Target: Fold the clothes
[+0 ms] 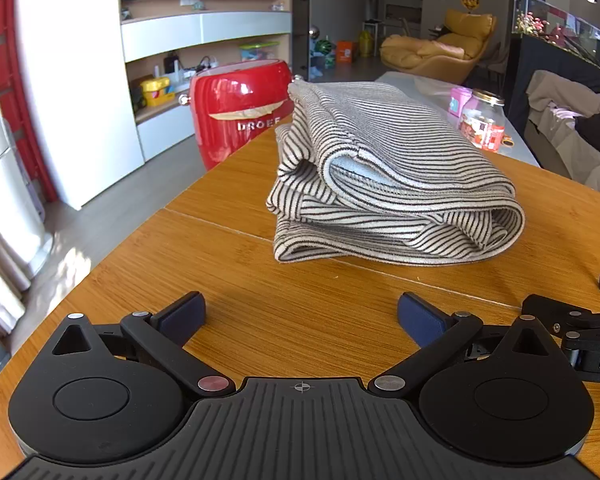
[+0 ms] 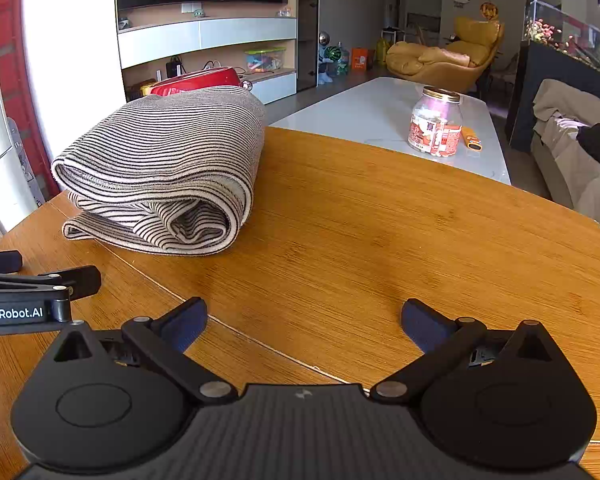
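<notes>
A black-and-white striped garment (image 1: 388, 176) lies folded in a thick bundle on the wooden table (image 1: 220, 280); in the right wrist view the striped garment (image 2: 160, 168) sits at the left. My left gripper (image 1: 302, 316) stands open a short way in front of the bundle, nothing between its blue pads. My right gripper (image 2: 304, 320) is open too, over bare wood to the right of the garment. The right gripper's fingers (image 1: 572, 320) show at the left wrist view's right edge, and the left gripper (image 2: 40, 280) shows at the right wrist view's left edge.
A red appliance (image 1: 240, 108) stands just beyond the table's far left edge. A glass jar (image 2: 436, 124) and an orange object (image 2: 471, 140) rest on a white table (image 2: 360, 116) behind. A sofa (image 2: 572, 168) lies at the right; the wooden table's edge (image 2: 596, 224) curves near it.
</notes>
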